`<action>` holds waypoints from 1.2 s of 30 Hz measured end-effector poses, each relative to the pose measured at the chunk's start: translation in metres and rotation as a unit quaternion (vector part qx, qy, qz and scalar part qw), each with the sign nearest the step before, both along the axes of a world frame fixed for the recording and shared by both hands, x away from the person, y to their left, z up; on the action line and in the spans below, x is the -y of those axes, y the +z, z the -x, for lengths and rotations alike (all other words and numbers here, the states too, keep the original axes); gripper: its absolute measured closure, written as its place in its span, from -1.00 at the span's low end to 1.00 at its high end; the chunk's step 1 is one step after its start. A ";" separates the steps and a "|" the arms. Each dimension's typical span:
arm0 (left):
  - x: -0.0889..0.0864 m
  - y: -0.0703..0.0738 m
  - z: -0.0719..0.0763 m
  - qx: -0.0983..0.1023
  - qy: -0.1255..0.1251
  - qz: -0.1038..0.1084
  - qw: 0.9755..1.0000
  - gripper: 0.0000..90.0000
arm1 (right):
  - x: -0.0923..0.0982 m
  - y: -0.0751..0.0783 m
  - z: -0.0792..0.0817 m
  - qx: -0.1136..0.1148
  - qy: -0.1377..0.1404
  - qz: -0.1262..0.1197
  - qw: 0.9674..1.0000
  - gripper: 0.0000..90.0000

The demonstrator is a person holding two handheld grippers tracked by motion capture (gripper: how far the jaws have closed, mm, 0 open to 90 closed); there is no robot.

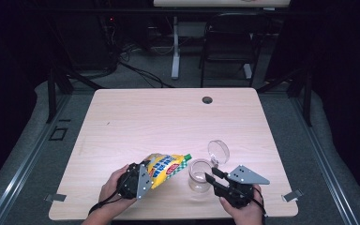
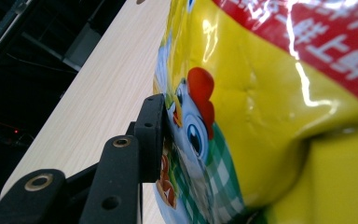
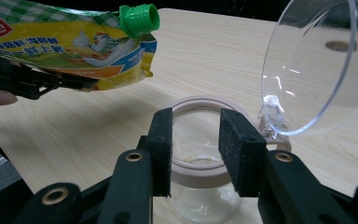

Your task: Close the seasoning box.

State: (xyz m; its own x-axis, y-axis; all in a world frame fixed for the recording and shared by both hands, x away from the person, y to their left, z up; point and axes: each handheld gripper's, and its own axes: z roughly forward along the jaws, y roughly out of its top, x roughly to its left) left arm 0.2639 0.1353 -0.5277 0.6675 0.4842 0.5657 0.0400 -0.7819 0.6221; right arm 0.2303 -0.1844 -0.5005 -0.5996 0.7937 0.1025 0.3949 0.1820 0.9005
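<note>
A yellow pouch (image 1: 166,168) with a green screw cap (image 1: 187,157) hangs tilted above the table, cap end toward a clear jar (image 1: 199,176). My left gripper (image 1: 150,176) is shut on the pouch's lower end. In the left gripper view one black finger (image 2: 150,135) presses the pouch (image 2: 261,116); the other is hidden behind it. The jar's clear hinged lid (image 1: 218,151) stands flipped open. My right gripper (image 1: 213,176) sits at the jar's right side. In the right gripper view its jaws (image 3: 196,135) stand slightly apart before the jar's beige rim (image 3: 200,175), below the cap (image 3: 140,19) and lid (image 3: 312,65).
The light wooden table (image 1: 168,122) has a round cable hole (image 1: 207,100) near its far edge. A black chair (image 1: 229,42) and a white desk leg (image 1: 175,47) stand beyond it. The person's hands rest near the table's front edge.
</note>
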 end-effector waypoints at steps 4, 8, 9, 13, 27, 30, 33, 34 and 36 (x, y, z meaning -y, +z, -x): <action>0.001 0.002 0.001 0.005 0.000 -0.008 1.000 0.38 | -0.002 0.000 -0.001 0.004 0.001 -0.005 1.000 0.46; 0.004 0.003 0.002 0.011 -0.002 -0.017 1.000 0.38 | -0.004 0.000 -0.001 0.005 0.003 -0.007 1.000 0.46; 0.004 0.003 0.003 0.014 -0.002 -0.021 1.000 0.38 | -0.004 0.000 -0.002 0.007 0.004 -0.006 1.000 0.46; 0.007 0.004 0.003 0.017 -0.002 -0.021 1.000 0.38 | -0.005 0.001 -0.003 0.005 0.008 -0.001 1.000 0.46; 0.015 0.000 0.001 0.026 0.000 -0.039 0.999 0.38 | -0.012 0.000 -0.007 0.004 0.022 -0.003 1.000 0.46; 0.017 0.000 0.002 0.033 0.001 -0.049 0.998 0.38 | -0.013 0.000 -0.007 0.006 0.023 -0.008 1.000 0.45; 0.018 0.000 0.002 0.035 0.004 -0.053 0.998 0.38 | -0.013 0.000 -0.007 0.006 0.024 -0.009 1.000 0.45; 0.018 0.000 0.002 0.036 0.004 -0.055 0.998 0.38 | -0.013 0.001 -0.007 0.006 0.026 -0.008 1.000 0.45; 0.019 0.000 0.002 0.040 0.005 -0.058 0.997 0.38 | -0.014 0.001 -0.006 0.008 0.029 -0.009 1.000 0.44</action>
